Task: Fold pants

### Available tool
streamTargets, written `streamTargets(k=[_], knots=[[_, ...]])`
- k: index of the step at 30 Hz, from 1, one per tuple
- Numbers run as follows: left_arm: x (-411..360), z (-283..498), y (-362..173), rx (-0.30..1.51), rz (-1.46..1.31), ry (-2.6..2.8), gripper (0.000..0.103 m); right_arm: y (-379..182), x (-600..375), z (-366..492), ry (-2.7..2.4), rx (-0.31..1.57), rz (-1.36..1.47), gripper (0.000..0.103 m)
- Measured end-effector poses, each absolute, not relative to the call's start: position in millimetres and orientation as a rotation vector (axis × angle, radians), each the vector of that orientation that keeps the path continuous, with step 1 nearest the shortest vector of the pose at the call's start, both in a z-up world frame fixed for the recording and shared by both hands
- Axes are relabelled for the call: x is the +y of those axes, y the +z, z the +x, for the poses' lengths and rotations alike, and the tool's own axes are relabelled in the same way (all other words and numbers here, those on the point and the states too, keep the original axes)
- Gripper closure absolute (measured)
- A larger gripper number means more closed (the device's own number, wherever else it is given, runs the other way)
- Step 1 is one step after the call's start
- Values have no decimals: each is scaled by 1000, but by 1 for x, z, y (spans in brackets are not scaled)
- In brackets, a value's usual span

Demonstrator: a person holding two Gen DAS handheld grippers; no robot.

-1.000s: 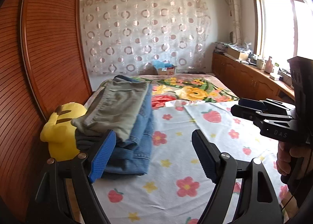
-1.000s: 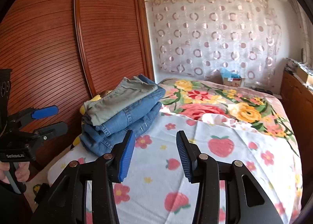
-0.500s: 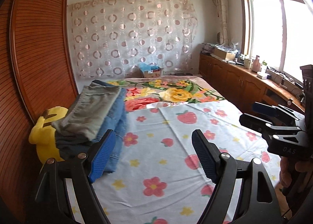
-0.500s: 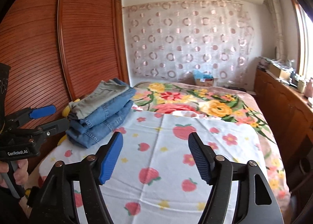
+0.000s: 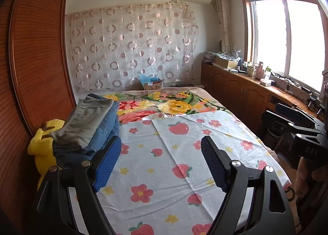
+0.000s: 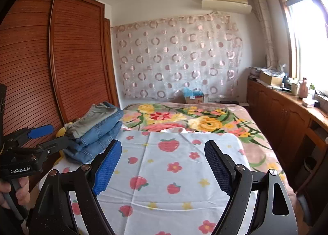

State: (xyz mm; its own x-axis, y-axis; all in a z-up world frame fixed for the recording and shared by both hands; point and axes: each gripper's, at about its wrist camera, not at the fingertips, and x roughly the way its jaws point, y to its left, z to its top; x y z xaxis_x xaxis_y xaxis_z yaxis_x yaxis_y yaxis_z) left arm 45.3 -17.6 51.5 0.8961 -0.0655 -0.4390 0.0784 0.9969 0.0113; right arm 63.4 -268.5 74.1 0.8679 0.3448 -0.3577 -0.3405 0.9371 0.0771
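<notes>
Both claws have pulled back from the folded pants stack [image 5: 88, 126], left claw [image 5: 162, 165] and right claw [image 6: 163, 165] wide, empty.
Risk: no unfolded pants in view; grabbing the stack would topple it off the bed [image 6: 184, 173] edge.

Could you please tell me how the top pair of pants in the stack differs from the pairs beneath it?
The top pants are grey-green, while the jeans below are blue denim. The top pants lie fully in view; the jeans show mostly their folded edges. All are folded and stacked on the bed's left side beside the wardrobe.

The bed [image 5: 215, 101] carries a strawberry-print sheet [image 5: 184, 153], with folded pants [image 5: 90, 126] stacked at its left edge.
</notes>
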Motion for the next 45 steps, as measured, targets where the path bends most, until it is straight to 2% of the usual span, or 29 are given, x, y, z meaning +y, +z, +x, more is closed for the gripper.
streamTargets(k=[16,45], knots=[[-16,40,51,440,24,-67,22,57,-273,51,347,371,34,18],[-11,39,52,441,22,-69,22,59,-279,47,338,353,30,18]])
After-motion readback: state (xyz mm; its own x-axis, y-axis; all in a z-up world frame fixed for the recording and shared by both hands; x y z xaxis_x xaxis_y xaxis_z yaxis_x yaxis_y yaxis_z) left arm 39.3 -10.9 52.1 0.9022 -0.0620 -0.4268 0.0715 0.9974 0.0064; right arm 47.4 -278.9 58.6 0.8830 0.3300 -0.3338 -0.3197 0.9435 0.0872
